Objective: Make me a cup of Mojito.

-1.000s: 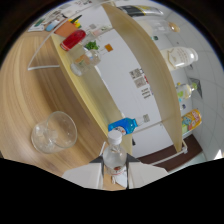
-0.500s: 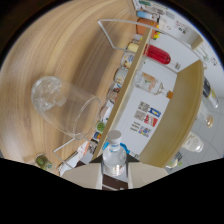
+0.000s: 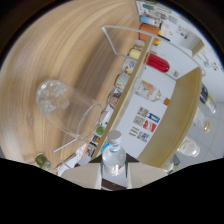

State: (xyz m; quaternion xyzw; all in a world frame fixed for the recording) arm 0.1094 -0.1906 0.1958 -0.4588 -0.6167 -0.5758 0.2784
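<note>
The jaws pinch a small clear bottle (image 3: 114,159) with a pale cap, one finger (image 3: 85,176) pressed to each side of it, so the gripper (image 3: 114,175) holds it upright relative to the camera while the whole scene appears rolled over on its side. Just ahead and to one side of the bottle stands a clear glass (image 3: 67,112) with ice in its base, on the wooden counter (image 3: 60,55); a thin straw or stirrer (image 3: 67,145) seems to lie beside its rim. Between the glass and the counter's far edge the wood is bare, giving open room there.

Along that edge runs a crowded row of small jars and containers (image 3: 122,80), close together, with a green lime-like thing (image 3: 100,131) and a blue-labelled item (image 3: 95,140) near the bottle. A clear open-sided frame or box (image 3: 122,37) stands further along the same edge. Beyond the edge are white surfaces with a red container (image 3: 157,62) and printed cards (image 3: 145,122), and a second wooden panel (image 3: 175,125).

The lower part of the view is black, hiding the gripper's body. The labels and the small jars' contents cannot be made out.
</note>
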